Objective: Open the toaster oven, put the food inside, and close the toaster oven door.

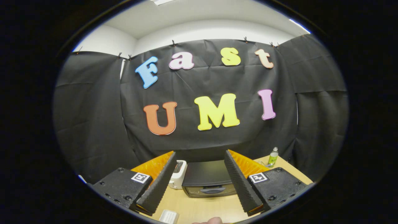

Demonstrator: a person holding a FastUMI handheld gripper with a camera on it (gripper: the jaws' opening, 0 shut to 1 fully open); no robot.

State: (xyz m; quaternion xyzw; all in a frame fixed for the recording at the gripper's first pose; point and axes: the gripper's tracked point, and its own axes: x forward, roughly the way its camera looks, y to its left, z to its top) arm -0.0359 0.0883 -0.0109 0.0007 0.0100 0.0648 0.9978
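Fingers (160, 183) of the hand-held gripper (199, 183) spread wide apart, holding nothing, hide the toaster oven's (209, 180) sides as it sits door-closed on the tabletop (202, 208) ahead between them, beside a white appliance (178, 174), half-hidden.

1. The tabletop (205, 208) is of light wood and stands in front of the black cloth wall.
2. A black toaster oven (209, 179) stands on it near the back, with its door shut and the handle facing forward.
3. A small white appliance (178, 174) stands just beside the toaster oven, on its left side; they are very near, and it is hard to tell if they touch.
4. A clear bottle (273, 156) with green label stands upright at the far right corner, well apart from the oven.
5. A small white ribbed object (168, 216) lies on the near part of the tabletop.
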